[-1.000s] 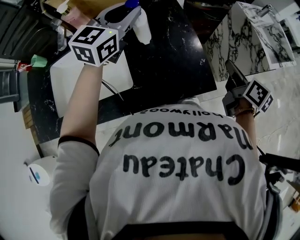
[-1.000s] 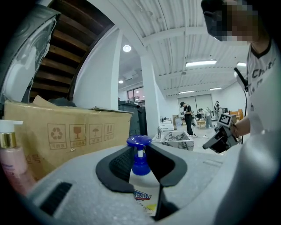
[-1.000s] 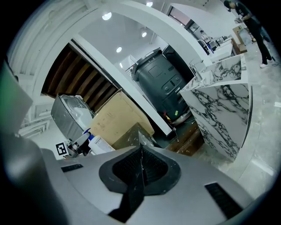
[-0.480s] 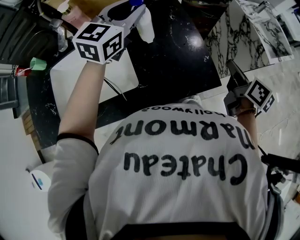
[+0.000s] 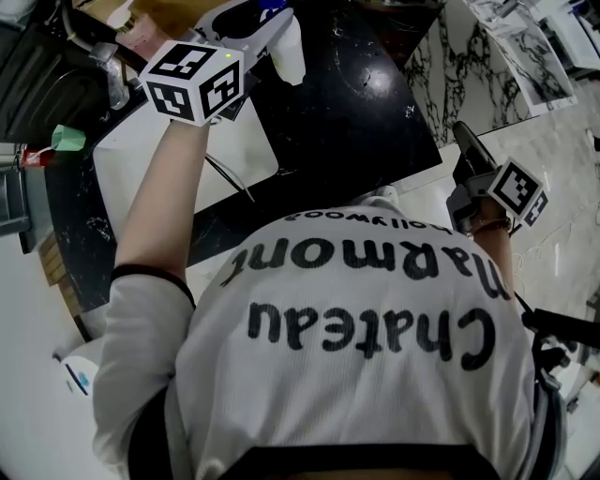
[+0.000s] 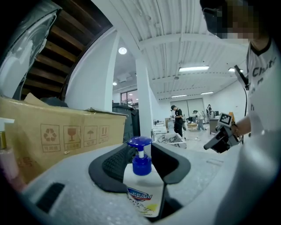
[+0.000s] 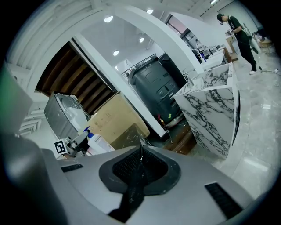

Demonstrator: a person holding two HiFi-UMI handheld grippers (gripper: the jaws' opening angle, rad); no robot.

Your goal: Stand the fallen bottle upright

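A white pump bottle point(image 6: 142, 193) with a blue pump head stands upright between the jaws of my left gripper point(image 6: 140, 149). Those jaws have just been opening, and the pads stand beside the bottle's body without pressing on it. The gripper body hides the bottle's base. In the head view the bottle point(image 5: 288, 52) is at the top, on the black counter point(image 5: 361, 112), at the tip of my left gripper point(image 5: 272, 26). My right gripper point(image 5: 461, 133) hangs off to the right of the counter with its jaws together and nothing in them; its pads meet in its own view point(image 7: 140, 151).
A cardboard box point(image 6: 66, 132) stands just behind the bottle. A white board point(image 5: 187, 159) lies on the counter's left part. Marble-patterned blocks point(image 7: 213, 110) and a dark bin point(image 7: 156, 94) stand beyond the right gripper. People are far off in the hall.
The left gripper and the bottle stay in about the same spot at the top of the head view. The right gripper has hardly shifted. The head camera's framing has drifted slightly.
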